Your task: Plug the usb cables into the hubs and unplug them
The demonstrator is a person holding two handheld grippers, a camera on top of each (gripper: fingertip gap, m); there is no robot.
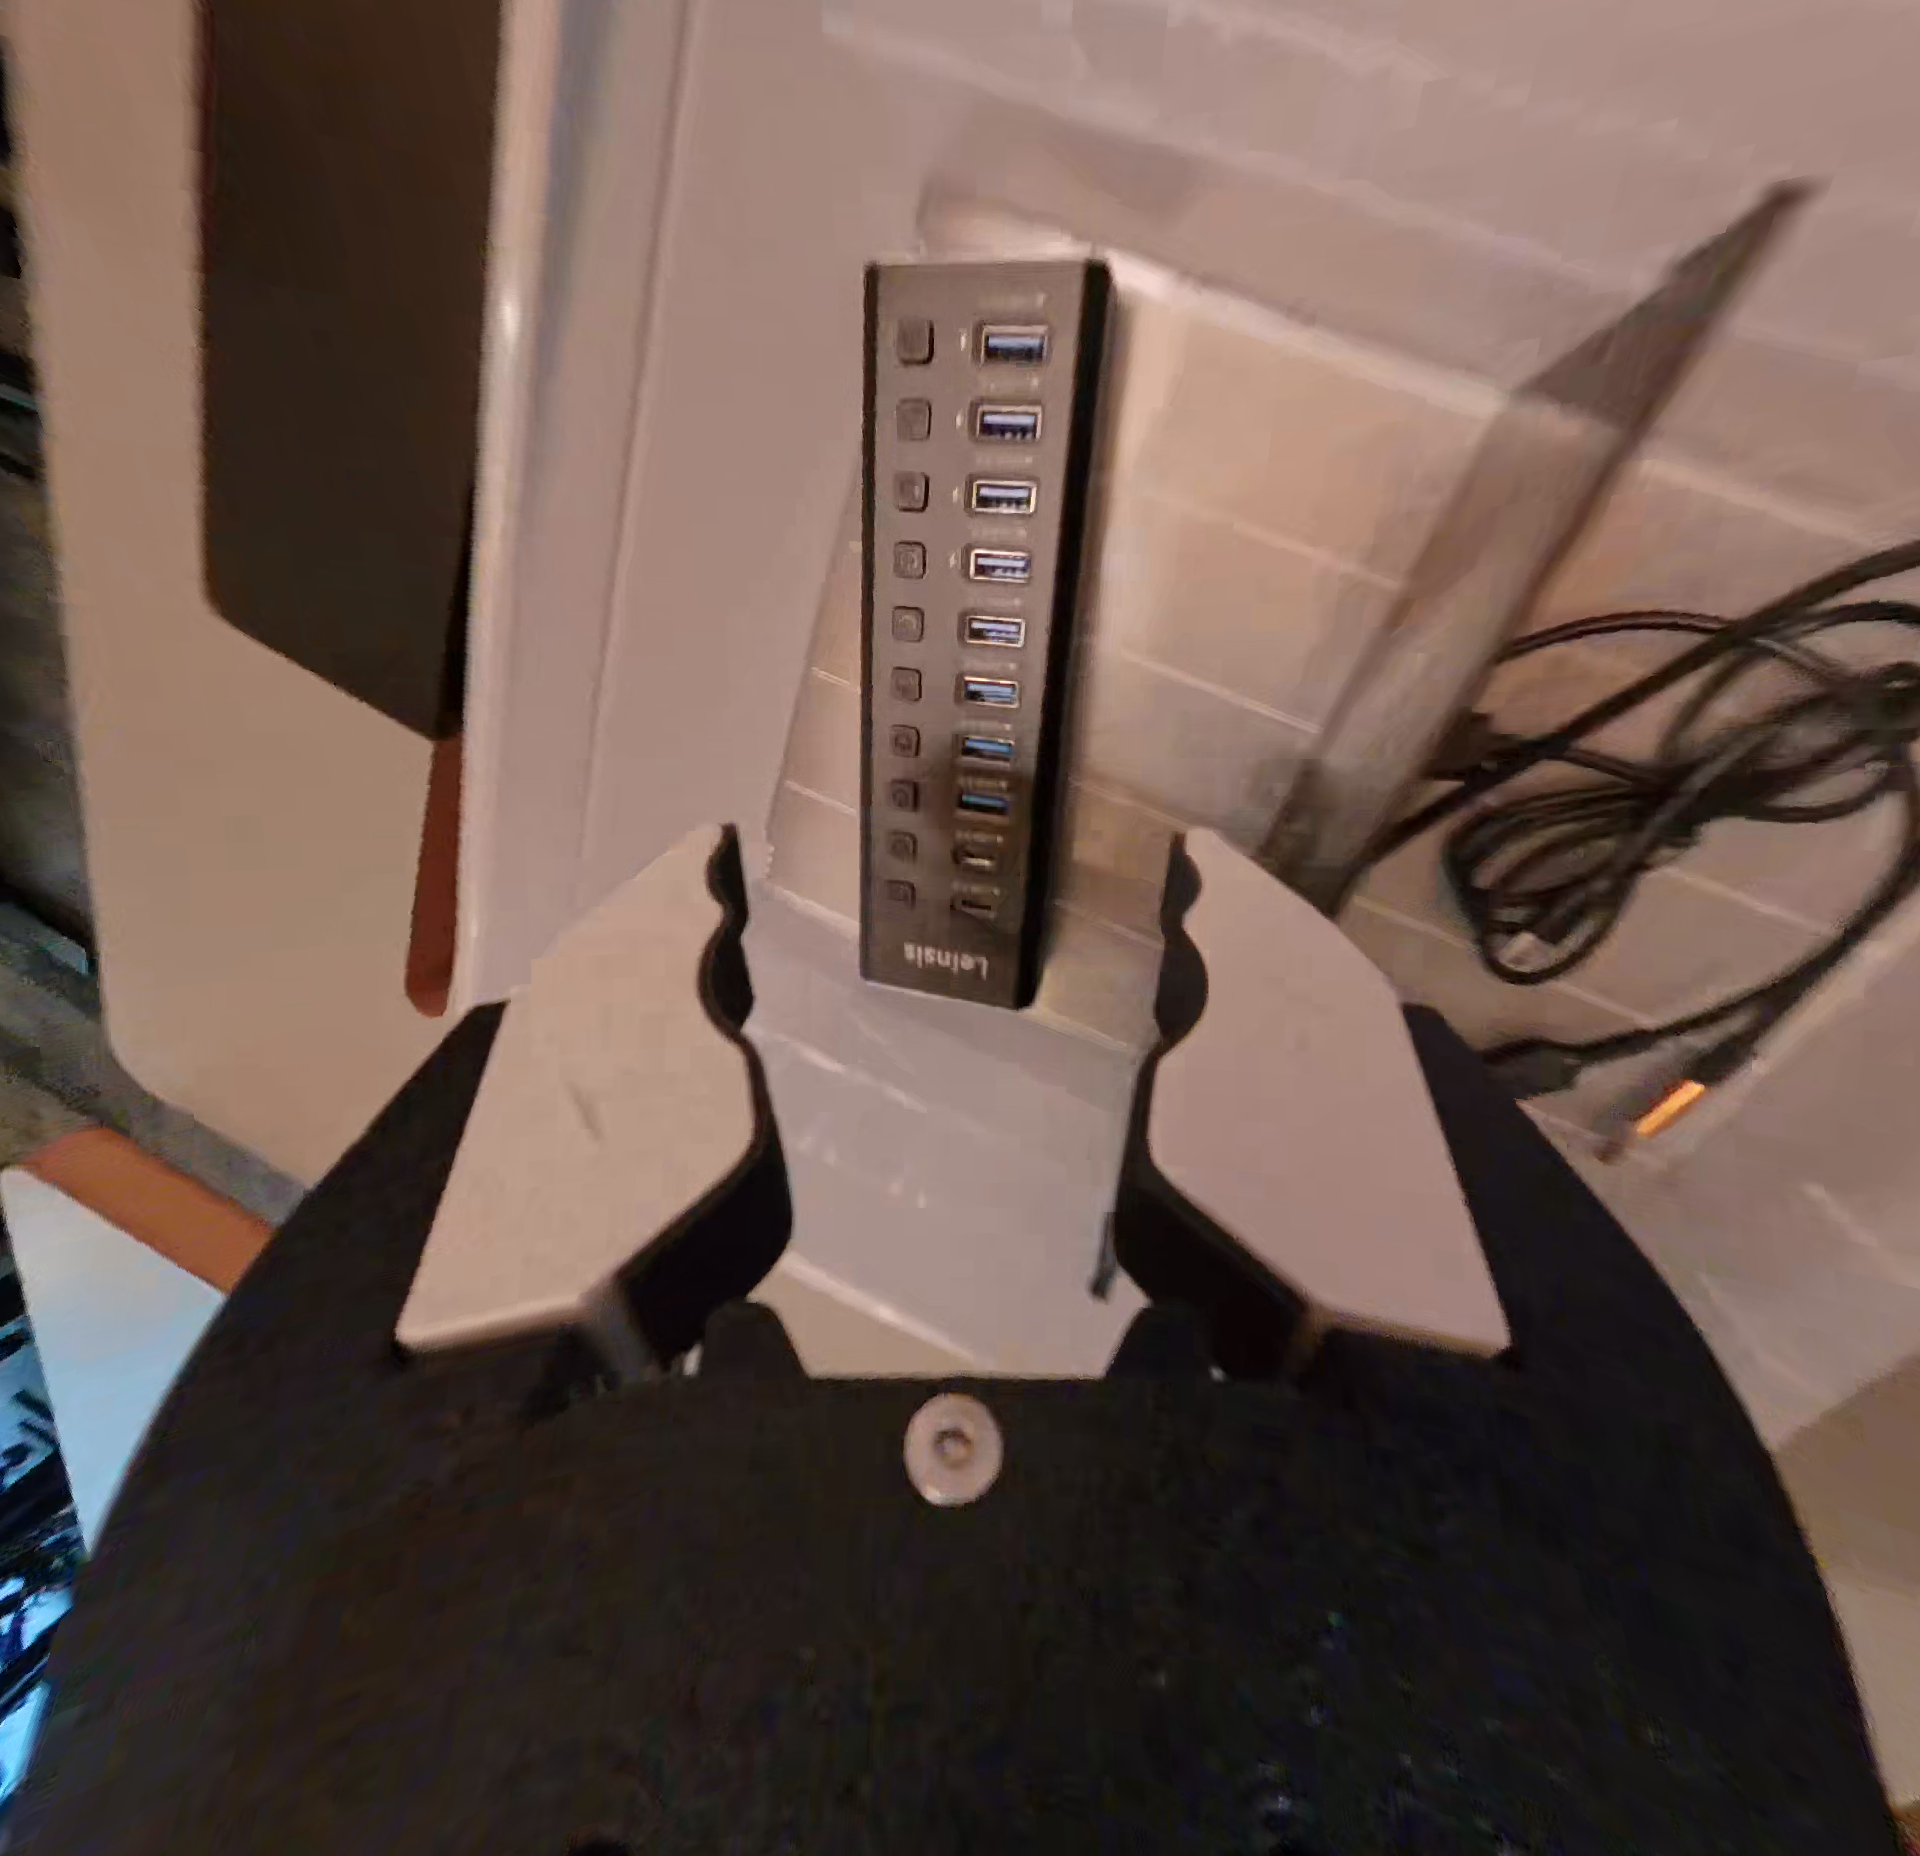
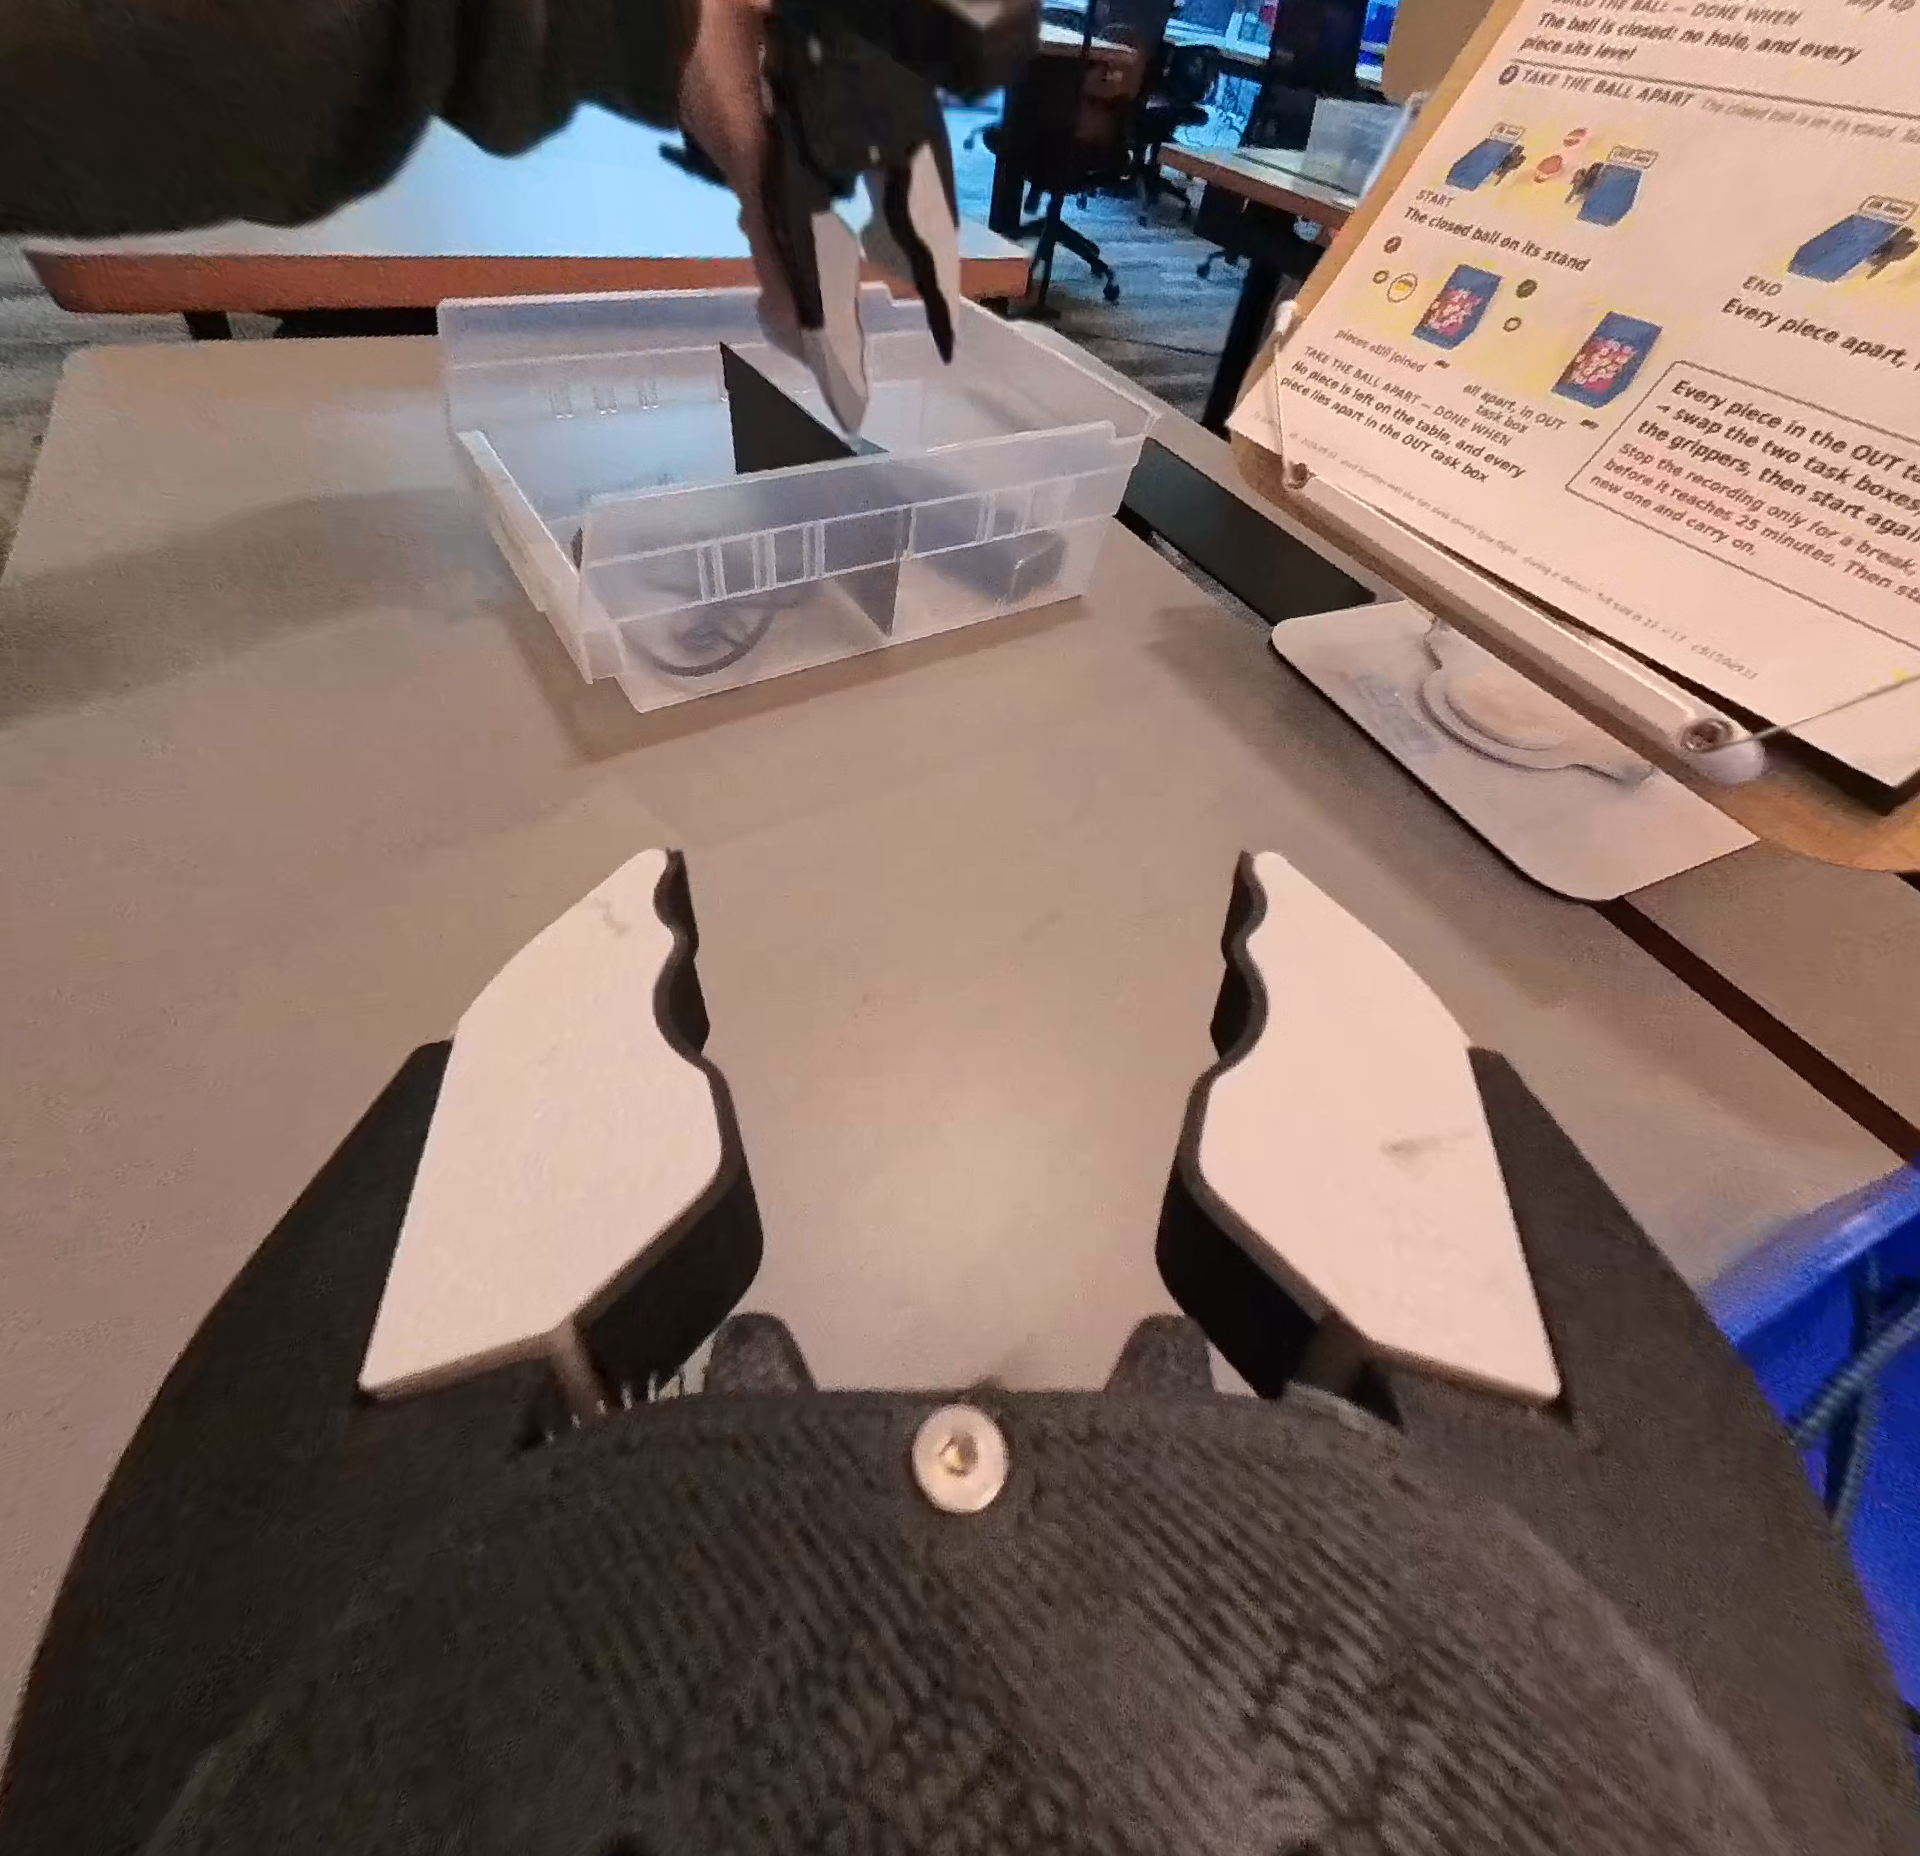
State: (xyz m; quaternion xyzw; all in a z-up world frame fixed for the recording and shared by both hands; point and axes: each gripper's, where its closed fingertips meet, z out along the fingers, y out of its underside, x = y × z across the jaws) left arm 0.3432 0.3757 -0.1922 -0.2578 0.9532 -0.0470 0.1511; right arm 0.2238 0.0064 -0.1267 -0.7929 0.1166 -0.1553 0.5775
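1. my left gripper (image 1: 951,861) is spread wide and holds nothing; it hangs over the clear bin (image 2: 1091,409), fingers pointing down into it.
2. the black hub (image 1: 971,622) lies in the bin right ahead of that gripper, its near end between the fingertips, its long axis running straight away from me. every port i can see is free.
3. the loose black cables (image 1: 1662,767) lie to the right of the hub, beyond a dark divider (image 1: 1538,601) that stands between them.
4. my right gripper (image 2: 958,871) is also spread and bare, over bare table (image 2: 312,871), well back from the bin, so the left is nearer the hub.
5. an instruction sheet on a stand (image 2: 1621,279) sits to the right of the bin, clear of my way i think.
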